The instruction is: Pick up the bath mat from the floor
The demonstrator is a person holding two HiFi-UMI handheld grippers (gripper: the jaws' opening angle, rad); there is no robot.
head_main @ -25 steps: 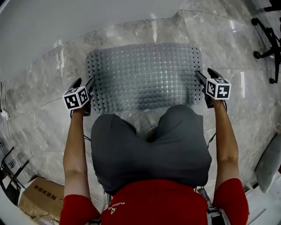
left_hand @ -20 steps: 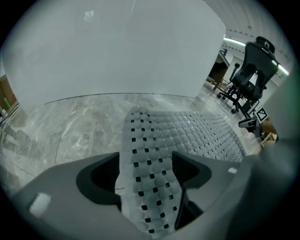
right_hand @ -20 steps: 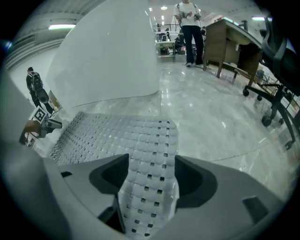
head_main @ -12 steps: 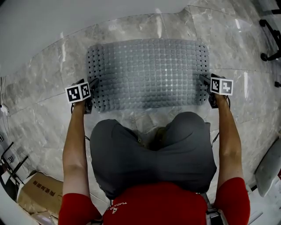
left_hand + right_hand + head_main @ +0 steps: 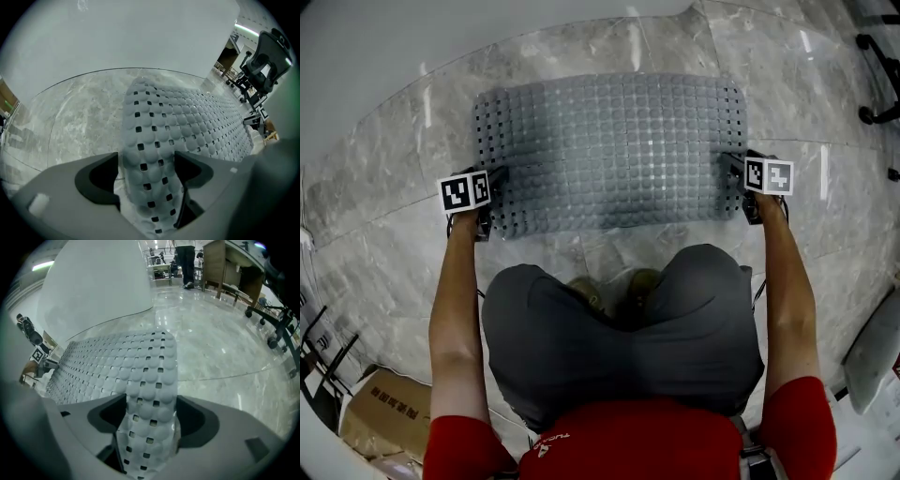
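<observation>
Just lowered astride both short edges of the bath mat (image 5: 609, 150), with left gripper (image 5: 146, 171) and right gripper (image 5: 151, 418) freshly spread, unclamped, ready to pinch

The floor (image 5: 384, 234) is pale grey marble, glossy, with streaks of reflected light. A plain white wall (image 5: 412, 37) curves across from 10 to 12 o'clock. Black chair legs (image 5: 879, 89) on castors stand at 2 o'clock. A cardboard box (image 5: 380, 422) sits at 7 o'clock.
</observation>
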